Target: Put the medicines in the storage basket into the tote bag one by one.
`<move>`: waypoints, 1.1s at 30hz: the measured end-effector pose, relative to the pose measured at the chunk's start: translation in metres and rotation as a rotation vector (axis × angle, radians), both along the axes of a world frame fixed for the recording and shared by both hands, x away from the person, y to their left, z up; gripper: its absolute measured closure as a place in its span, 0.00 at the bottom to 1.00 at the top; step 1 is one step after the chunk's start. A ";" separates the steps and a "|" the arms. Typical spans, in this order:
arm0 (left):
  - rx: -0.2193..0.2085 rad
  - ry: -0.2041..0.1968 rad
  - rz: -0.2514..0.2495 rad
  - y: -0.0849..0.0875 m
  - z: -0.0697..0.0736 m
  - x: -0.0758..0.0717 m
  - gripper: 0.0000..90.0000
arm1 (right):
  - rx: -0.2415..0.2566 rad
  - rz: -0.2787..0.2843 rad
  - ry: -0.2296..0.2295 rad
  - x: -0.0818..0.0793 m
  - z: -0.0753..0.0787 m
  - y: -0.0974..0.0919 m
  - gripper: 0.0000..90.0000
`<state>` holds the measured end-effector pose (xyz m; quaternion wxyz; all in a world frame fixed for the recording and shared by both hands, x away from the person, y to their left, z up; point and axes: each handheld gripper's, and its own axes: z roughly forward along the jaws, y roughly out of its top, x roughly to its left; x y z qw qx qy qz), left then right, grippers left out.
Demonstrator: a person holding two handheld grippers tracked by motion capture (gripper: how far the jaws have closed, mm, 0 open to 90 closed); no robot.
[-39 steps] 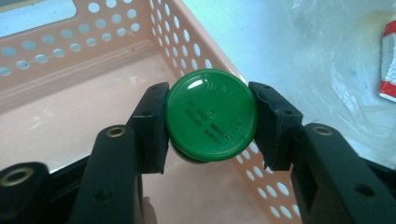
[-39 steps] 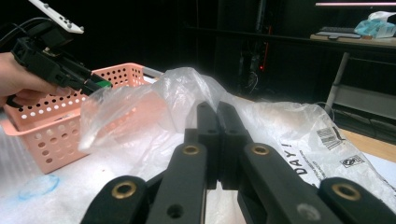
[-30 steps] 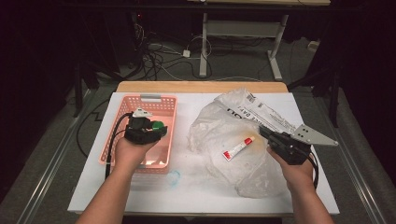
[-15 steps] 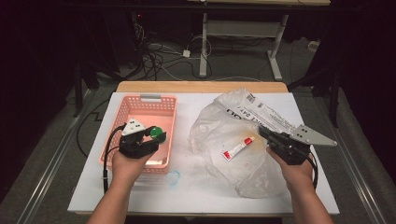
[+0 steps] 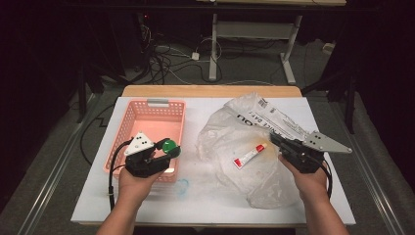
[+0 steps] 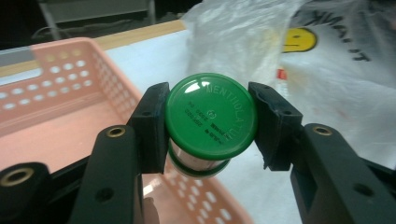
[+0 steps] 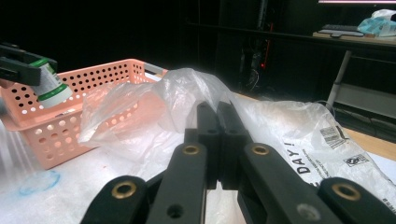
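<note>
My left gripper (image 5: 169, 148) (image 6: 210, 122) is shut on a small jar with a green lid (image 6: 211, 115) (image 5: 170, 146) (image 7: 48, 84), held over the near right part of the pink basket (image 5: 147, 115) (image 6: 56, 70) (image 7: 107, 72). A crumpled clear plastic bag (image 5: 230, 134) (image 6: 243, 37) (image 7: 182, 88) lies right of the basket. On the bag rests a white tube with a red cap (image 5: 248, 156). My right gripper (image 5: 275, 139) (image 7: 218, 140) is shut at the bag's right side, its jaws pressed together on the plastic's edge.
A white sheet (image 5: 313, 203) covers the table, with a wooden strip (image 5: 210, 91) at the far edge. A faint blue ring mark (image 5: 182, 186) (image 7: 39, 182) lies in front of the basket. Cables and a desk frame (image 5: 215, 44) are on the floor beyond.
My left hand has drawn the green-lidded jar toward the near right of the basket. The right hand has stayed put.
</note>
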<state>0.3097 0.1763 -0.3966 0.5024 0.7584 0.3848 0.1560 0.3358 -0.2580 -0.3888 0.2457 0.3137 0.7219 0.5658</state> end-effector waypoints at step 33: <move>0.004 -0.008 -0.221 -0.076 0.000 -0.006 0.55 | -0.005 0.001 -0.005 0.000 0.000 0.000 1.00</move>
